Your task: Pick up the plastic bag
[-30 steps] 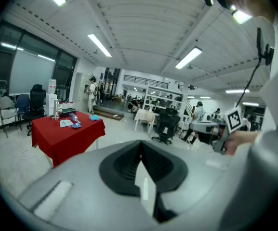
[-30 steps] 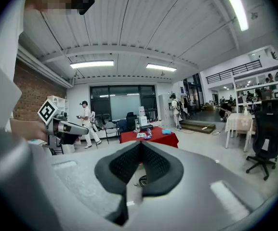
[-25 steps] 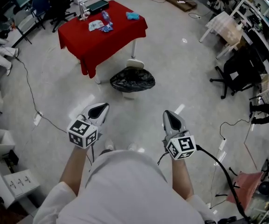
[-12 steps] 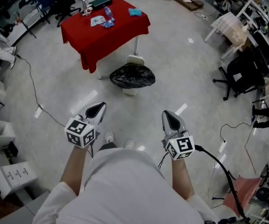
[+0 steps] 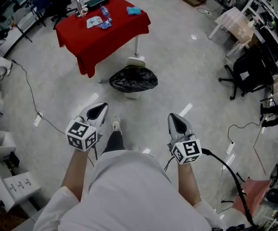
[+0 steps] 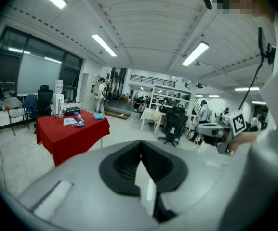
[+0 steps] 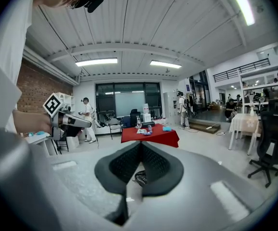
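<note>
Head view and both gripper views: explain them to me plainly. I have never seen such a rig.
No robot here: a person holds a gripper in each hand, the left gripper and the right gripper. The head view comes from a camera on the person's head, looking down; each gripper view comes from a camera riding on that gripper, looking along its jaws. Both are shut and hold nothing. Ahead on the floor sits a black plastic bag, near a red table.
</note>
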{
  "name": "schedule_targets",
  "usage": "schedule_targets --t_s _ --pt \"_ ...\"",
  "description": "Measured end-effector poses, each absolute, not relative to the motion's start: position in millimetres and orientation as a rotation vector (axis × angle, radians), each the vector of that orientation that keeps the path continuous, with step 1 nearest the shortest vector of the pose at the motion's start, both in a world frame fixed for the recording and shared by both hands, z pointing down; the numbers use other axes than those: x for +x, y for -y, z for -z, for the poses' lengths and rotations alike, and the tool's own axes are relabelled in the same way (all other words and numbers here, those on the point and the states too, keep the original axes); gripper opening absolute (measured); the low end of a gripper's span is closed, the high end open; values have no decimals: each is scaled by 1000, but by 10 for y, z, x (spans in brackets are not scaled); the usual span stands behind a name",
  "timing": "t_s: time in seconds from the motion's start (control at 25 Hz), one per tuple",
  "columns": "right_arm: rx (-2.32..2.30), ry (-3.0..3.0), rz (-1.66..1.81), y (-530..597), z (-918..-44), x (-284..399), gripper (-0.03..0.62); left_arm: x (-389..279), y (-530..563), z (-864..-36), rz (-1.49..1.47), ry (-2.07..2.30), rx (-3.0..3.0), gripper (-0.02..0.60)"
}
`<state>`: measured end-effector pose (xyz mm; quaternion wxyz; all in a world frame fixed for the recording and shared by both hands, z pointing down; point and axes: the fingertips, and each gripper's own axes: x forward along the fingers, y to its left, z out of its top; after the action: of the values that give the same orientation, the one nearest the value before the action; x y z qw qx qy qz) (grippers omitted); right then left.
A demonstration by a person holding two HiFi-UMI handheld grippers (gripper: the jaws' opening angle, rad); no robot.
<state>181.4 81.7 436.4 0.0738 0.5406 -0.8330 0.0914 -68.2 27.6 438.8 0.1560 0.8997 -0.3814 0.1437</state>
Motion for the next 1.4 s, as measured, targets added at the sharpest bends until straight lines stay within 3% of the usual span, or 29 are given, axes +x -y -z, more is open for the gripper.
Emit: schedule_targets --t_s 0.4,1.4 --pt "1699 2421 -299 -43 -4437 1834 2 -669 658 -4427 -453 1004 2631 3" --pt "1813 2260 -484 1776 -4742 1166 2 -1199 2601 -4963 -600 729 2645 3"
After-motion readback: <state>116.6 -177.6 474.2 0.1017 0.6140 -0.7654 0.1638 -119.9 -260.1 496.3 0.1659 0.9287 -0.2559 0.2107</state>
